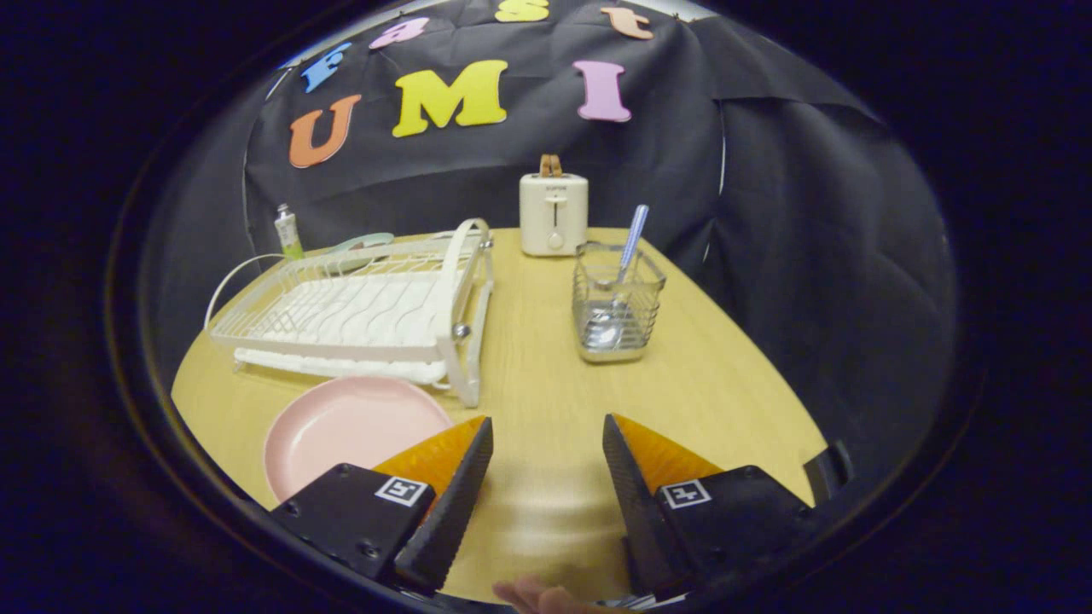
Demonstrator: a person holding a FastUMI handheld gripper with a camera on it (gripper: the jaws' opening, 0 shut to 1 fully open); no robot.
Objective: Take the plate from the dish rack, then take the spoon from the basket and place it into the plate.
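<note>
Gripper (pixel 546 435): fingers spread wide, empty, held low and level over bare table (pixel 546 358), aimed between plate and basket. Plate (pixel 350 431): flat on the table just left of the left finger, in front of the rack (pixel 358 307), so that step looks done. Spoon (pixel 621 281): upright in the basket (pixel 616 303) beyond the fingers, handle leaning out, free to pinch; toaster (pixel 554 213) behind.
</note>
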